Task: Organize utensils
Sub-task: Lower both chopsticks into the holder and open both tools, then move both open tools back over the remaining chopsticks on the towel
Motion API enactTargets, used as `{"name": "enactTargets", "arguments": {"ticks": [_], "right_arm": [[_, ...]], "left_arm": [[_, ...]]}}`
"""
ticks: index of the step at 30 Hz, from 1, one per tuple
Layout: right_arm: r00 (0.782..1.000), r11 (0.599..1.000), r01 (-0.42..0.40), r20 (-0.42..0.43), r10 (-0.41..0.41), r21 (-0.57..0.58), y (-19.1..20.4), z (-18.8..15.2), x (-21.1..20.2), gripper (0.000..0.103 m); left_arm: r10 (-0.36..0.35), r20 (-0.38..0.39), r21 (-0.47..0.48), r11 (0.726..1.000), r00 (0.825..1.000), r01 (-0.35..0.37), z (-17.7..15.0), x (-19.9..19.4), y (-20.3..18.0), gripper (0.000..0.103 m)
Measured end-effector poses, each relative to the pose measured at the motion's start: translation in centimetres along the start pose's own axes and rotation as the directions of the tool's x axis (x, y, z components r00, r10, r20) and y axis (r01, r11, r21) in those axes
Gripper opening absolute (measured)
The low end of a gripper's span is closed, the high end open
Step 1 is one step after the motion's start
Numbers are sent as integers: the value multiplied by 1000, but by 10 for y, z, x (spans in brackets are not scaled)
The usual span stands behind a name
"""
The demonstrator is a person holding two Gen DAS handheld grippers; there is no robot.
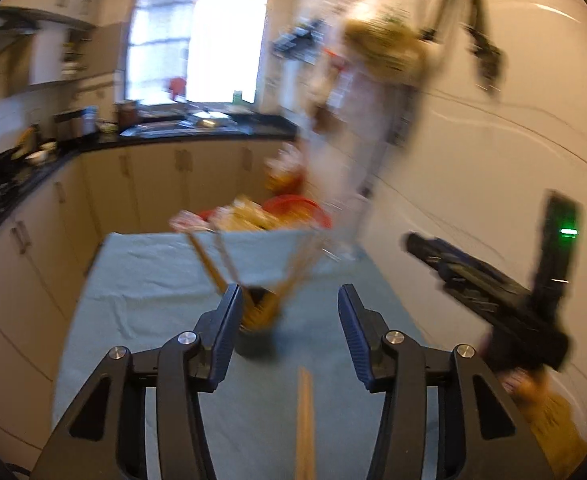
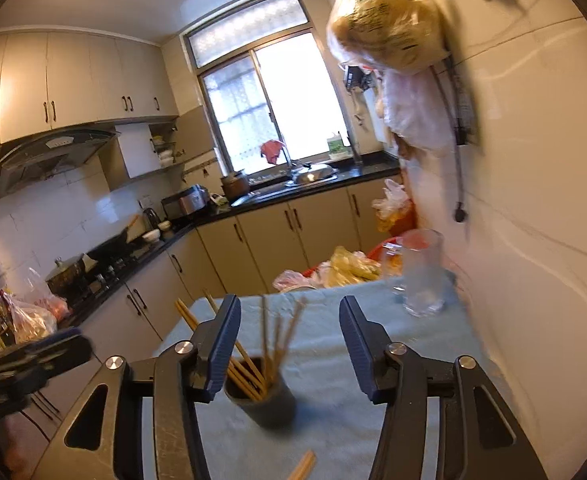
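A dark cup (image 2: 267,402) full of wooden chopsticks (image 2: 277,332) stands on the pale blue cloth (image 2: 333,360). My right gripper (image 2: 289,300) hovers just in front of the cup, open, with nothing between its pads. In the left wrist view the same cup (image 1: 253,344) sits partly behind the left finger of my left gripper (image 1: 289,288), which is open and empty too. A loose pair of chopsticks (image 1: 305,420) lies flat on the cloth (image 1: 133,300) below the left gripper, and its end (image 2: 303,468) shows in the right wrist view. The left view is blurred.
A clear glass jug (image 2: 421,276) stands at the table's far right by the white wall. Plastic bags and a red basin (image 2: 349,264) sit beyond the far edge. A filled bag (image 2: 389,24) hangs on the wall above. Kitchen counters (image 2: 133,256) run along the left.
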State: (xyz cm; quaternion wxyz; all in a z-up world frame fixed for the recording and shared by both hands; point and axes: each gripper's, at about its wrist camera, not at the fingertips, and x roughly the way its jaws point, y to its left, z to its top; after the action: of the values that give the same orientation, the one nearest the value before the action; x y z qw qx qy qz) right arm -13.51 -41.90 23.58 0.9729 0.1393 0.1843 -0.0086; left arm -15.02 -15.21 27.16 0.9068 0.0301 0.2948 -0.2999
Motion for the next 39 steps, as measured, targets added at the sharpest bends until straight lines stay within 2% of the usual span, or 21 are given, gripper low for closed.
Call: {"name": "enactTargets", "arguments": {"ticks": [3, 6, 11, 14, 15, 20, 24, 27, 29, 32, 34, 36, 39], "right_arm": [[997, 998, 65, -42, -65, -8, -16, -16, -25, 60], [984, 991, 133, -117, -132, 6, -36, -37, -40, 60], [937, 970, 239, -273, -220, 40, -69, -82, -45, 60], [914, 959, 269, -337, -224, 92, -85, -105, -48, 60], [911, 956, 272, -347, -221, 105, -89, -110, -50, 60], [901, 951, 283, -372, -221, 121, -99, -125, -56, 60], [904, 954, 271, -373, -207, 126, -97, -127, -53, 60], [906, 962, 243, -385, -178, 127, -90, -132, -46, 60], [905, 968, 216, -398, -150, 125, -84, -142, -41, 60], [903, 977, 167, -418, -98, 132, -75, -156, -32, 60], [899, 983, 126, -434, -58, 130, -67, -167, -25, 60], [890, 989, 91, -456, -26, 119, -58, -177, -18, 60], [875, 994, 51, -485, 3, 99, -46, -189, -11, 60]], "left_arm": [[-93, -56, 51, 994, 994, 95, 6, -24, -40, 48], [-174, -72, 77, 981, 982, 180, 14, -49, -81, 51], [-244, -63, 179, 951, 968, 251, 5, -78, -143, 56], [-260, -127, 276, 918, 957, 286, -11, -77, -166, 58], [-251, -155, 279, 917, 955, 286, -13, -72, -168, 58], [-212, -222, 208, 943, 952, 258, -15, -54, -159, 58], [-171, -181, 240, 947, 968, 212, -18, -52, -151, 60], [-149, -207, 224, 955, 967, 195, -23, -34, -128, 61], [-143, -219, 165, 969, 965, 182, -29, -12, -99, 61], [-154, -245, 62, 983, 957, 174, -47, 22, -55, 62], [-136, -266, -6, 990, 954, 139, -68, 49, -20, 62], [-150, -317, -94, 988, 937, 126, -92, 75, 13, 62], [-198, -377, -239, 965, 905, 111, -128, 109, 50, 61]]}}
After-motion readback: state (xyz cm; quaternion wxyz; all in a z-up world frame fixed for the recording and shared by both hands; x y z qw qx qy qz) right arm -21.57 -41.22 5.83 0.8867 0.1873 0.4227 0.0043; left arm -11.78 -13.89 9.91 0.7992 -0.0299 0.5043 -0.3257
